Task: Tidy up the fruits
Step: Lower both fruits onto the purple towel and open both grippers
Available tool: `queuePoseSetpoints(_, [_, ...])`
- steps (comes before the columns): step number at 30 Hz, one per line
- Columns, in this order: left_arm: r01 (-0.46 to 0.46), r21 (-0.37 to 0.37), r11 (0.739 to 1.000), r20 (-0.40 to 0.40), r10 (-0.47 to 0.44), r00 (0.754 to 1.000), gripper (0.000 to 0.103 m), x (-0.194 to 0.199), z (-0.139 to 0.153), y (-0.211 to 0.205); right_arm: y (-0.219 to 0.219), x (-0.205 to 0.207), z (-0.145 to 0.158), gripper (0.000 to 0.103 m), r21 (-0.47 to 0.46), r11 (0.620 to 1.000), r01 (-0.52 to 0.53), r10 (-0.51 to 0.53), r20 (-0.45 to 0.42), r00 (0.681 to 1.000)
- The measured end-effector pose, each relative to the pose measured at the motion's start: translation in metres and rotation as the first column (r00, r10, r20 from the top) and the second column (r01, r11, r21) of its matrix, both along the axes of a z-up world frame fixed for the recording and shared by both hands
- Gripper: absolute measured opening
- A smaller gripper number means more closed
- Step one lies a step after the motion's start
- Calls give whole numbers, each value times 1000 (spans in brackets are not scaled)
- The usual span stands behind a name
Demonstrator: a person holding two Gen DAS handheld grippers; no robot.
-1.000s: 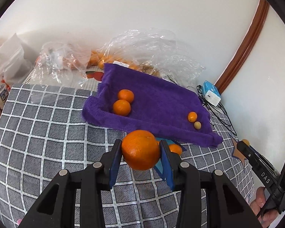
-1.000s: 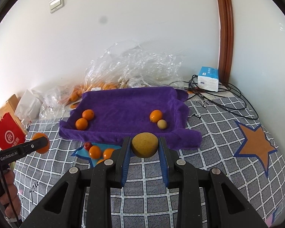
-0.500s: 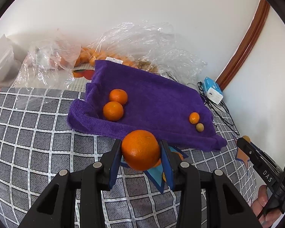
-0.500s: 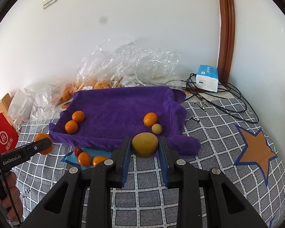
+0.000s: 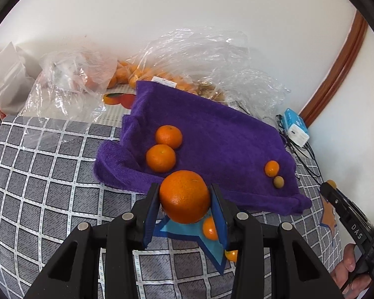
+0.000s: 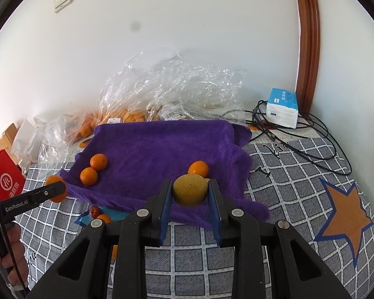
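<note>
Two claws each grip one fruit. Seen from the left wrist, the left claw (image 5: 185,203) is clamped on a big orange (image 5: 184,196), its blue pads pressed against both sides, so the jaws stand only as wide as the fruit. The orange is held in the air above the checked cloth (image 5: 49,194). Just ahead of this claw lies a purple towel (image 5: 212,137); two oranges (image 5: 165,147) touch each other on its near left part, directly beyond the held fruit. Ahead and to the right, a small orange (image 5: 271,168) and a small tan fruit (image 5: 278,182) sit touching. Under the claw another orange (image 5: 209,228) rests on a blue star patch (image 5: 184,230). Clear plastic bags (image 5: 207,57) with more fruit lie beyond the towel. Far right, the right claw's finger (image 5: 341,206) shows.

From the right wrist, the right claw (image 6: 190,194) is closed on a yellow-brown round fruit (image 6: 190,190), pads against both its sides, held over the towel's near edge (image 6: 162,149). An orange (image 6: 198,169) lies on the towel just beyond it. Ahead and left sit the two oranges (image 6: 93,169). Far left, the left claw (image 6: 53,189) carries its orange (image 6: 54,181). A blue and white box (image 6: 283,108) with black cables (image 6: 311,134) is ahead to the right.
</note>
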State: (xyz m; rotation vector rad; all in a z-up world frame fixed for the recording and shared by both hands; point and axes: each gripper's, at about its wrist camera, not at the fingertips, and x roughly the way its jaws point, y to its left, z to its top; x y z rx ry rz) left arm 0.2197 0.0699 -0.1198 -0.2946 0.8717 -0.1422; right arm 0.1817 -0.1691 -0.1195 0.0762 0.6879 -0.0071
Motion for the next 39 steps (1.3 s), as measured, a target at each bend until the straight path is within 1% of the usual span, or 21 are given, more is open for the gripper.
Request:
queuePoseSetpoints(2, [-21,8,1000,-9,21,1000,38,3,-4,3,-4,7,-1,28,-5,1000,0,0,-1,1000])
queuePoseSetpoints(6, [-36,14,999,-21,36,999,38,10,-8,4,-12,22,-5,28,-14,1000,-6,6,-2,1000])
queuePoseSetpoints(10, [-36,-7,999,-24,36,999,38,18,-10,3,-19,39,-13,28,-15,1000,-16,16,-12,1000])
queuePoseSetpoints(17, [-15,-14,1000,-37,15,999,38,39,-13,-10,-27,86,-22,28,-16,999,-52,52,-28,998])
queuePoseSetpoints(21, [-4,-37,999,-67,2,998,38,55,-19,-18,-29,116,-30,28,-23,997,-73,72,-45,996])
queuePoseSetpoints(25, [9,-16,1000,-83,-10,996,38,67,-25,-28,-26,137,-44,28,-34,994,-101,98,-76,992])
queuePoseSetpoints(28, [18,-15,1000,-92,-20,996,38,72,-29,-32,-25,146,-54,28,-32,993,-112,108,-106,988])
queuePoseSetpoints(32, [27,-37,999,-115,-31,993,38,77,-36,-37,-25,151,-64,28,-32,994,-108,103,-144,984])
queuePoseSetpoints(36, [41,-19,999,-116,-43,992,38,78,-39,-44,-25,154,-70,28,-38,994,-107,99,-174,980])
queuePoseSetpoints(39, [39,-10,999,-121,-40,992,38,78,-42,-44,-27,152,-71,28,-34,994,-105,98,-177,979])
